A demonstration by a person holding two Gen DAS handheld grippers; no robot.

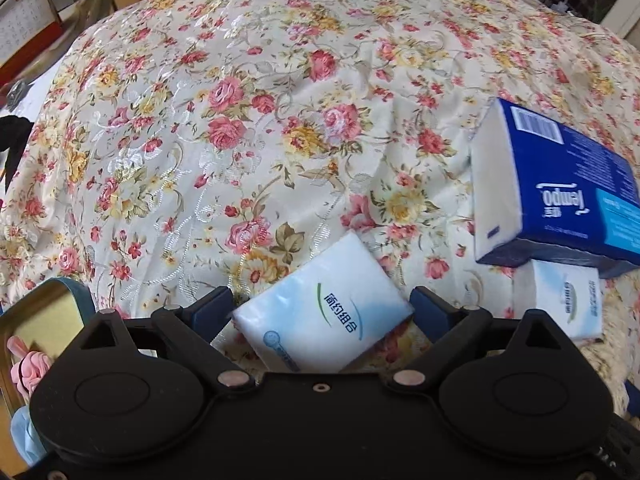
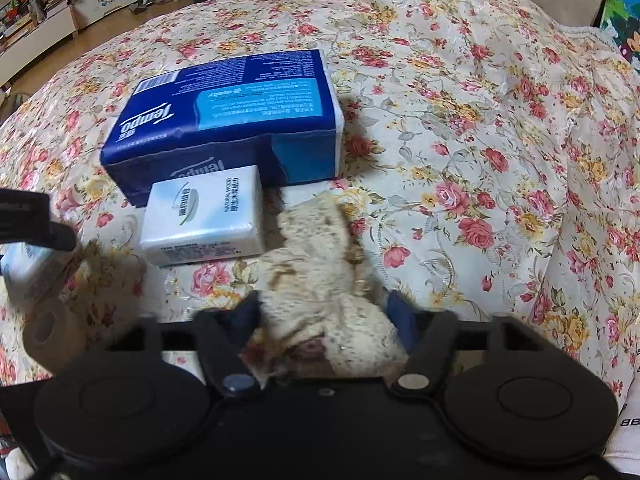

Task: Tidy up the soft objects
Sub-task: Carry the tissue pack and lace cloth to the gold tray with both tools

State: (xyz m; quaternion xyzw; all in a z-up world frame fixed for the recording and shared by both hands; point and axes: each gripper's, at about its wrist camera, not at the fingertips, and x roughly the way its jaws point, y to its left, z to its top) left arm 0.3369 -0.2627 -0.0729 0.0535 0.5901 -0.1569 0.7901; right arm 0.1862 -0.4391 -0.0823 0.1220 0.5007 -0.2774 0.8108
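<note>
Left tool clamps a small white tissue pack over the bed, likely bound for the stack at right. Right tool grips a fuzzy beige plush, near a second white pack marked "NATURAL WOOD", which sits against the blue Tempo pack.

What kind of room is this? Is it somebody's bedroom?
Probably a bedroom at home. A big flowery quilt covers what looks like a bed, with tissue packs such as the blue Tempo pack lying on it. Behind it, shelves hold books and boxes, and a desk calendar stands nearby.
</note>
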